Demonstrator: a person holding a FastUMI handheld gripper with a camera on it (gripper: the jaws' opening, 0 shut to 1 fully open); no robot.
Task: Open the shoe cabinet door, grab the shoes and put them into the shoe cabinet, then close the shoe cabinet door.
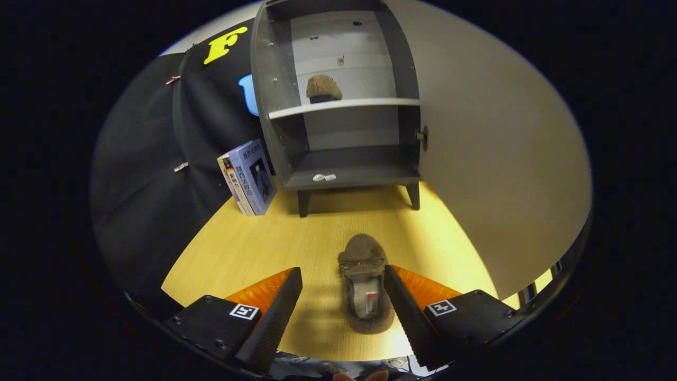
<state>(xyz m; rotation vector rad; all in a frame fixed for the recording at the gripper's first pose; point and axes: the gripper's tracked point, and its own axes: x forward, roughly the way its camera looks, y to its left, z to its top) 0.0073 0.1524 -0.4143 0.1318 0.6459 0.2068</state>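
While the jaws of the gripper (344, 296) are standing released and spread wide, a fuzzy brown slipper (365, 283) is lying between them on the pale wooden tabletop (254, 248), its toe pointing away toward the cabinet and its open heel end sitting nearest the camera. The right finger is sitting just beside the slipper's edge, possibly touching it, while the left finger is standing well apart from it, so nothing is being gripped. Beyond the slipper, across a bare stretch of tabletop, a dark grey shoe cabinet (338, 95) on short legs is standing with its front open and its interior showing. A second fuzzy brown slipper (323, 88) is resting on the cabinet's light-coloured middle shelf (344, 106), toward the left side. On the cabinet's bottom board a small white object (324, 177) is lying near the front edge; what it is cannot be told. The cabinet's pale door (497, 148) is swinging out wide to the right, with a small dark knob (423, 137) showing by the cabinet's right wall. Just left of the cabinet, two books (248, 177) are leaning upright against the black cloth wall (153, 174).
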